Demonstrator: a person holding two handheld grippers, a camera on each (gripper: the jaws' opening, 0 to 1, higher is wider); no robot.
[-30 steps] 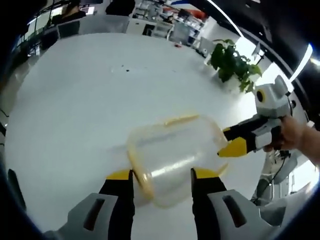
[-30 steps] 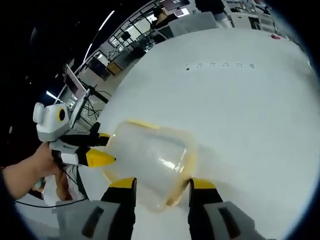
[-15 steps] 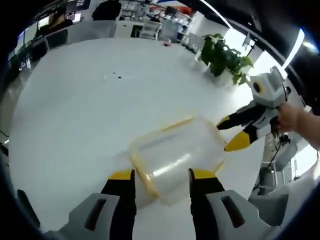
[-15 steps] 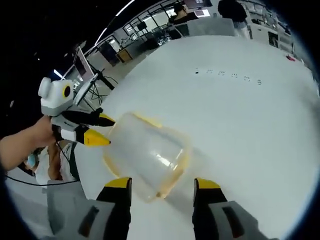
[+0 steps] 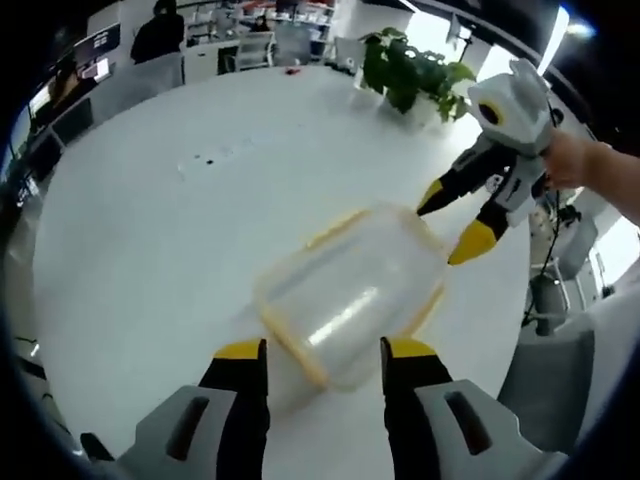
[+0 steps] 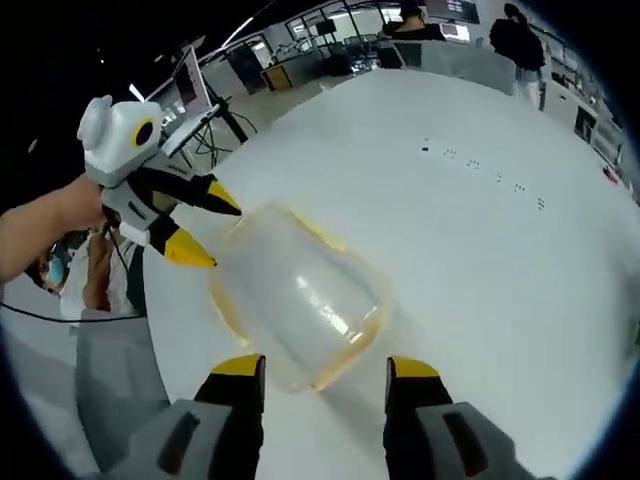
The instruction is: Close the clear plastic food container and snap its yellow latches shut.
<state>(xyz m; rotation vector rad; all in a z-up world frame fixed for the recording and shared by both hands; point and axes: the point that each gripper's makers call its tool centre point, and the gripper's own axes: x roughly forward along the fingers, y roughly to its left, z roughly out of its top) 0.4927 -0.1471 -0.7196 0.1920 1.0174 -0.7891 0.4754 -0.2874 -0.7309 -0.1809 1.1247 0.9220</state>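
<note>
The left gripper (image 5: pixel 323 352) has its fingers wide, holding nothing. The clear container (image 5: pixel 350 295) sits on the white desk (image 5: pixel 150 240) between both grippers. It could slide if pushed from 1 side. The right gripper (image 5: pixel 446 229) is wide too. A plant (image 5: pixel 410 70) stands far off.

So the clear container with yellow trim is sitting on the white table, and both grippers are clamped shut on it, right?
Not quite. The clear container does sit on the white table, but neither gripper grips it. The left gripper view shows the left gripper open at its near end and the right gripper open beside its far end.
</note>
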